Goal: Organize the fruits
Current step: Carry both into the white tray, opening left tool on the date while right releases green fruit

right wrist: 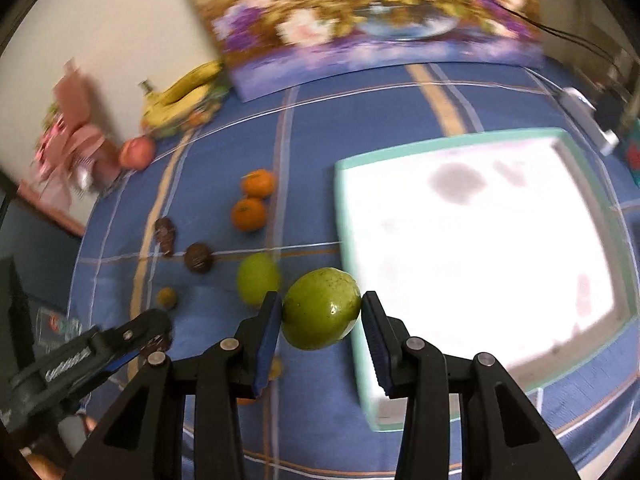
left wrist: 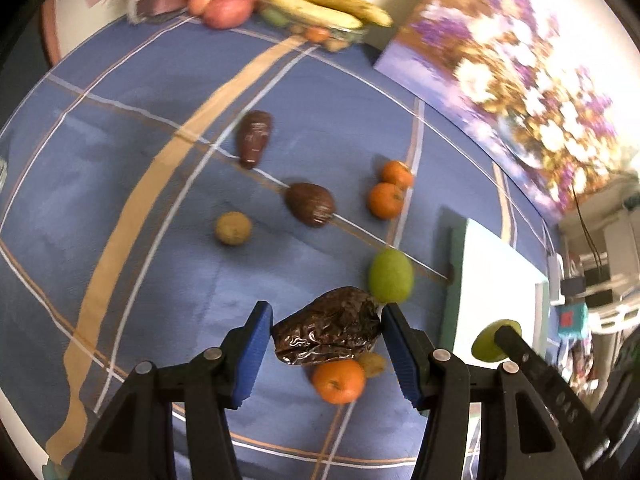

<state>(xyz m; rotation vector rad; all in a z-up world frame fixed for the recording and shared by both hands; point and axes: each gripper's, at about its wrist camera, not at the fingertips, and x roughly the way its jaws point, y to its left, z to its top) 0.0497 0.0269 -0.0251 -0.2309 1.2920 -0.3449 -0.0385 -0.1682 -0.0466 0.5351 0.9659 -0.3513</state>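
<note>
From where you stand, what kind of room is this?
Probably a home, maybe a dining or living room: a table under a blue checked tablecloth, a flower painting leaning against the wall, and a bunch of bananas with apples nearby.

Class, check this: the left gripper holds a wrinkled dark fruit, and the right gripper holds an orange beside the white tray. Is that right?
Not quite. In the right wrist view, the right gripper holds a green fruit, not an orange. The rest stands: left gripper holds the wrinkled dark fruit; white tray is beside.
</note>
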